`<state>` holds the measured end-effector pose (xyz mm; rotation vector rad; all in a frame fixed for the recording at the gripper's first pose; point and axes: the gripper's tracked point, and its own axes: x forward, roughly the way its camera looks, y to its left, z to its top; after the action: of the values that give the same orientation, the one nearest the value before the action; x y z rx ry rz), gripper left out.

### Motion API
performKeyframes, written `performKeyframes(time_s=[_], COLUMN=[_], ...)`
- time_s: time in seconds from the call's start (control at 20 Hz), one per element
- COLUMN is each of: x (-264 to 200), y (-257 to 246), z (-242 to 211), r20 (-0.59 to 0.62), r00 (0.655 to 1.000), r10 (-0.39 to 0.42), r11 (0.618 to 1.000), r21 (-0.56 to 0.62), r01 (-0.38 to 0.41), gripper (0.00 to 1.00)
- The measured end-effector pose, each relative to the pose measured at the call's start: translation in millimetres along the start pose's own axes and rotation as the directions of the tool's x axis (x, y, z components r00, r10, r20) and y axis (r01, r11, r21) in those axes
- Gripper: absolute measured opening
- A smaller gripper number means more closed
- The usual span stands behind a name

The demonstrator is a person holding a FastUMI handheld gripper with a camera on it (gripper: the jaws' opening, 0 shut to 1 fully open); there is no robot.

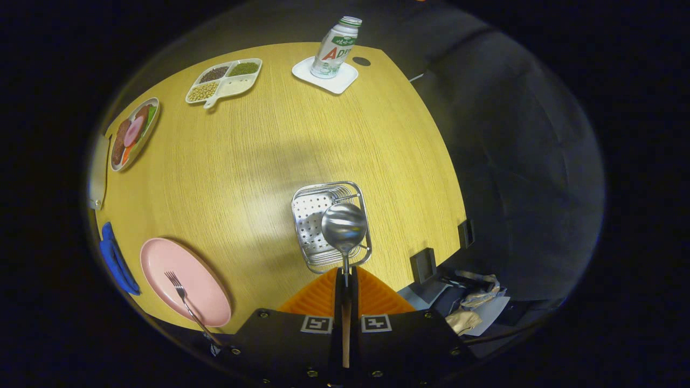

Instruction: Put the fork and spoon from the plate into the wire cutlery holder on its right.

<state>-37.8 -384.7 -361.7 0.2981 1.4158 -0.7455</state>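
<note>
Gripper view looks down along the fingers at a polished steel spoon (344,226), whose thin neck runs back into the narrow gap between the two orange ribbed fingers (318,299) of the gripper (345,285). The fingers are clenched on the spoon's handle, both pressing it, with the bowl standing out just ahead of the tips. Directly beyond and beneath the bowl sits the square wire cutlery holder with a perforated metal floor (310,215); the spoon hangs over its near half, apparently not yet inside it or touching it.

Off to the gripper's left, near its body, lies the oval pink plate (161,264), and on it the slim steel fork (186,304), tines pointing away, untouched. So I judge the task under half done: the spoon is off the plate but not yet dropped, and the fork is wholly left.

The gripper points steeply downward at the yellow wood-grain tabletop (302,129), held high above it, centred on the holder.

Far beyond stand a white bottle on a white square coaster (335,46), a white divided tray of beans (225,80) and a plate of mock food (133,133).
</note>
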Motion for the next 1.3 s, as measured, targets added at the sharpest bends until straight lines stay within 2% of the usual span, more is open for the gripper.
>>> performKeyframes(time_s=[0.2,0.4,0.45,1.3], x=[3,-5,-5,-28], y=[3,1,1,35], z=[4,11,12,17], r20=[-0.010,0.011,0.018,0.093], r00=[1.000,1.000,1.000,0.995], r10=[0.022,0.001,0.002,0.018], r11=[0.999,0.999,0.999,0.993], r21=[-0.040,-0.052,-0.051,-0.119], r01=[-0.023,0.000,-0.001,-0.006], gripper=[0.05,0.13,0.19,0.20])
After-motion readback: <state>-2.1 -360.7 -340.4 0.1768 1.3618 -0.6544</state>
